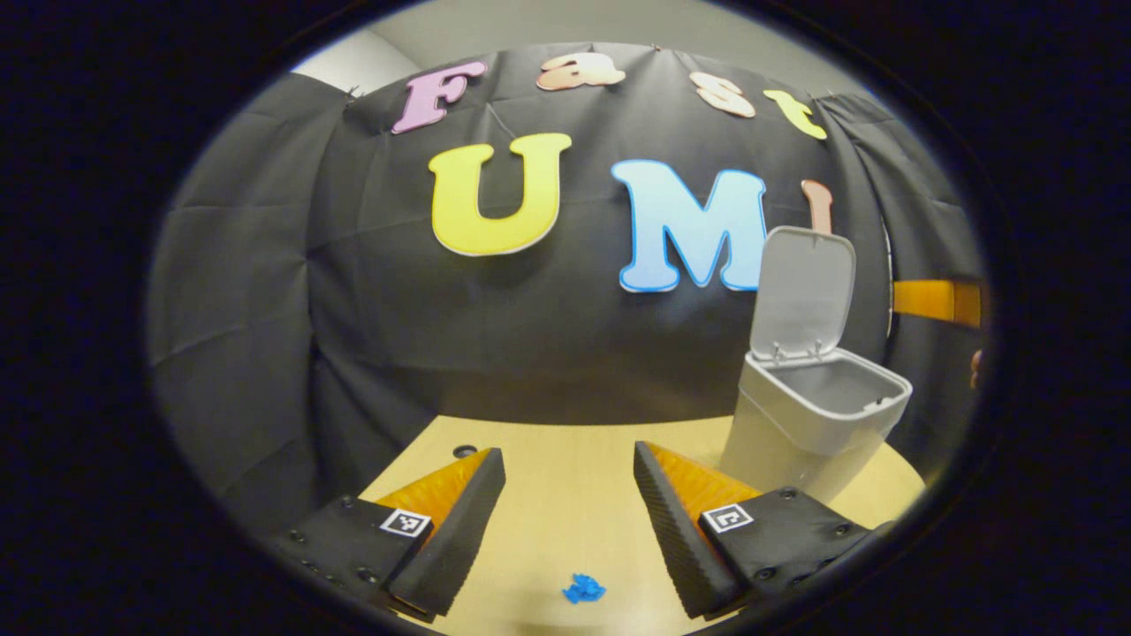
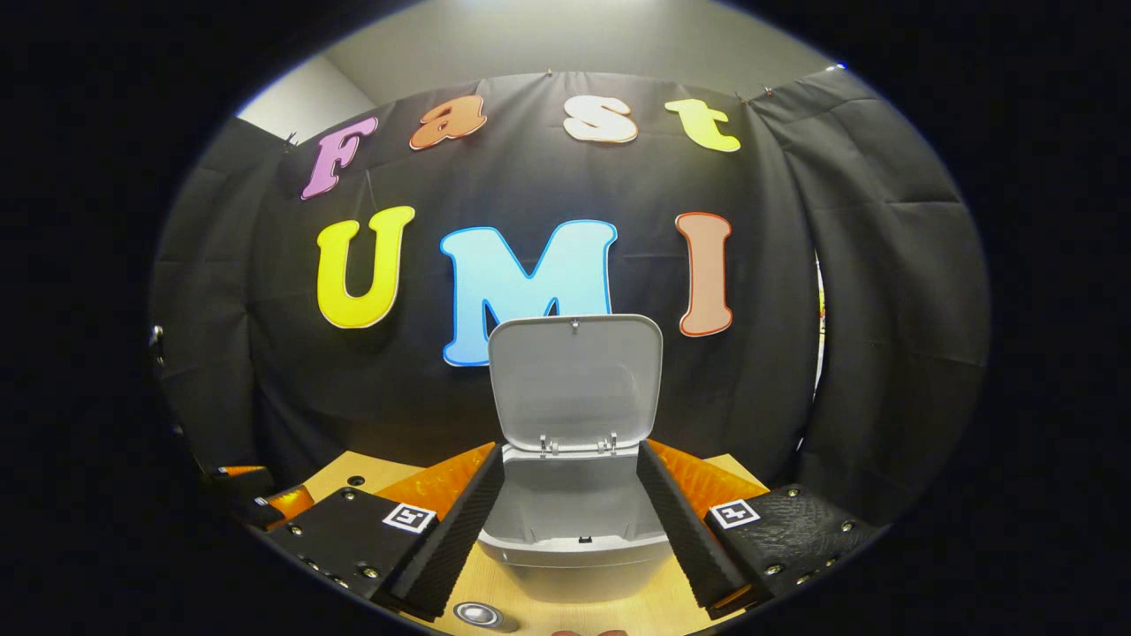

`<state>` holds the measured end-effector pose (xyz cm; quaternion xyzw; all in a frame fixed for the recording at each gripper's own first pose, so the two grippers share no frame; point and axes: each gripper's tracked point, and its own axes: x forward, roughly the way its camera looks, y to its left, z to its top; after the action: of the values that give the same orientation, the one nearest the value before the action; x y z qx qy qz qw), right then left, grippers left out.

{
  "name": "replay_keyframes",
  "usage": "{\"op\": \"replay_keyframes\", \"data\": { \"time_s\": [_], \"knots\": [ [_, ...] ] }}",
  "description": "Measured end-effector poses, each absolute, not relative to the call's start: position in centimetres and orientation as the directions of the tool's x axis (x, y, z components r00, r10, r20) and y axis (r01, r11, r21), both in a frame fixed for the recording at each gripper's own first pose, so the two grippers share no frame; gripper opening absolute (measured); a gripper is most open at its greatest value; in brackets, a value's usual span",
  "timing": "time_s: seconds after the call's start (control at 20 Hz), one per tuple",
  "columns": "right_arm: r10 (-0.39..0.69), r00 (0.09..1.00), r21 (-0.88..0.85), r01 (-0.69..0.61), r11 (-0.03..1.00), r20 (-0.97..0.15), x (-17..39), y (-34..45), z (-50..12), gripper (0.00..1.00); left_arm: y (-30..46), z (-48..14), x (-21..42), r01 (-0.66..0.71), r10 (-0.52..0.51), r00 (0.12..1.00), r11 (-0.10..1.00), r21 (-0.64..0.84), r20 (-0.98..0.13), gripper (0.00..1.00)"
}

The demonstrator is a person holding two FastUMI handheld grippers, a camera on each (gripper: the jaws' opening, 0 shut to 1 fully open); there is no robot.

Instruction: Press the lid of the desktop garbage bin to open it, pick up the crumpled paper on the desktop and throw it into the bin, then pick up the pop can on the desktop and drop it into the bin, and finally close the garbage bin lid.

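Observation:
The grey desktop bin (image 1: 813,424) stands on the wooden table (image 1: 565,521) at the right, its lid (image 1: 802,291) swung upright and its mouth open. A small blue crumpled paper (image 1: 583,588) lies on the table just below and between the fingers of my left gripper (image 1: 568,455), which is open and holds nothing. In the right gripper view the bin (image 2: 574,539) sits straight ahead and close, lid (image 2: 574,380) up. My right gripper (image 2: 570,452) is open, its fingers framing the bin. The pop can's top (image 2: 477,614) shows at the bottom edge.
The left gripper's body (image 2: 256,499) shows low at the left of the right gripper view. Part of the other gripper (image 1: 937,300) and a bit of a hand (image 1: 975,367) show at the right edge. A small hole (image 1: 464,450) marks the table's far edge.

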<state>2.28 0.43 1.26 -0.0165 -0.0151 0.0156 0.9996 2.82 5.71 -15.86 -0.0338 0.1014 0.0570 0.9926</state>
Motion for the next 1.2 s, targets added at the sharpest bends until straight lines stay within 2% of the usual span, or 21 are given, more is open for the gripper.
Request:
{"op": "replay_keyframes", "data": {
  "time_s": [0.55, 0.8, 1.2],
  "knots": [
    [-0.019, 0.999, -0.072, 0.017, 0.997, -0.030, 0.3, 0.1, -0.3, 0.97, 3.3, -32.2, 0.7, -0.049, 0.027, 0.884, 0.998, -0.035, -0.467, 0.96],
    [-0.033, 0.998, -0.069, 0.029, 0.997, -0.055, -0.1, 0.2, -0.9, 0.97, 3.7, -38.5, 1.5, -0.091, 0.031, 0.815, 0.993, -0.076, -0.579, 0.96],
    [-0.088, 0.993, -0.057, 0.084, 0.995, -0.079, 0.4, -1.6, -1.1, 0.97, 4.0, -43.4, 1.1, -0.110, 0.036, 0.751, 0.991, -0.072, -0.660, 0.96]
  ]
}}
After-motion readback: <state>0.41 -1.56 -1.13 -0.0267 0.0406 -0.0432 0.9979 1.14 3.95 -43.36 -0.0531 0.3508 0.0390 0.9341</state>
